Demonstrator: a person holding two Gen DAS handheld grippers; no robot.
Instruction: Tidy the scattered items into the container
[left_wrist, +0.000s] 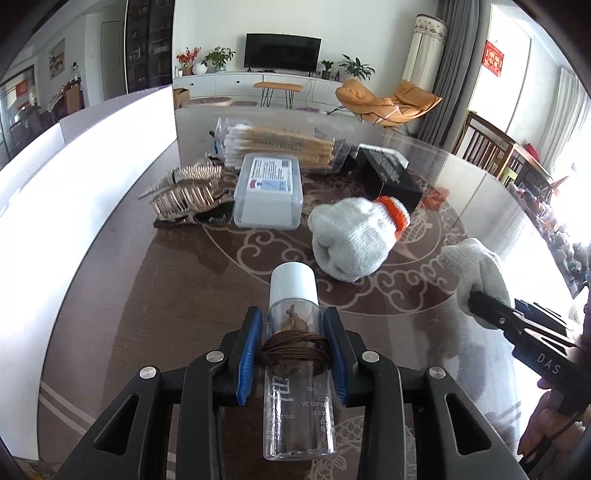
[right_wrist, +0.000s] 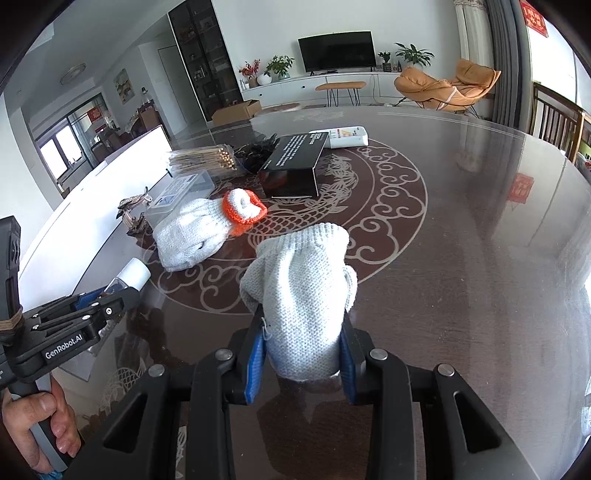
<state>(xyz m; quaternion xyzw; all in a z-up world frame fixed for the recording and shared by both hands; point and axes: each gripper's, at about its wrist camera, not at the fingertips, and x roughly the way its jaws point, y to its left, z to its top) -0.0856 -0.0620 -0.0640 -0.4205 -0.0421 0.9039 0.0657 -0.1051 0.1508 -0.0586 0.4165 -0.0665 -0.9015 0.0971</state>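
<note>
L gripper (left_wrist: 293, 354) is clamped on a clear bottle (left_wrist: 295, 369) w/ white cap, held off the table (left_wrist: 147, 295); brown cord is wound round the bottle's middle, and something small and brown is seen inside, possibly a figurine. R gripper (right_wrist: 303, 363) is closed on a grey knit glove (right_wrist: 301, 295), pads pressed to both sides, the glove raised above the table. A second glove (left_wrist: 354, 240) w/ orange cuff is seen lying at 1 o'clock from the bottle. Farther, at 11 o'clock, a lidded plastic box (left_wrist: 269, 194) is set just beside a metal clip pile (left_wrist: 188, 195). Beyond, at 12, a swab pack (left_wrist: 280, 146); at 1, a black box (left_wrist: 391, 177). A white container wall (left_wrist: 92, 166) is seen at 10 o'clock.
</note>
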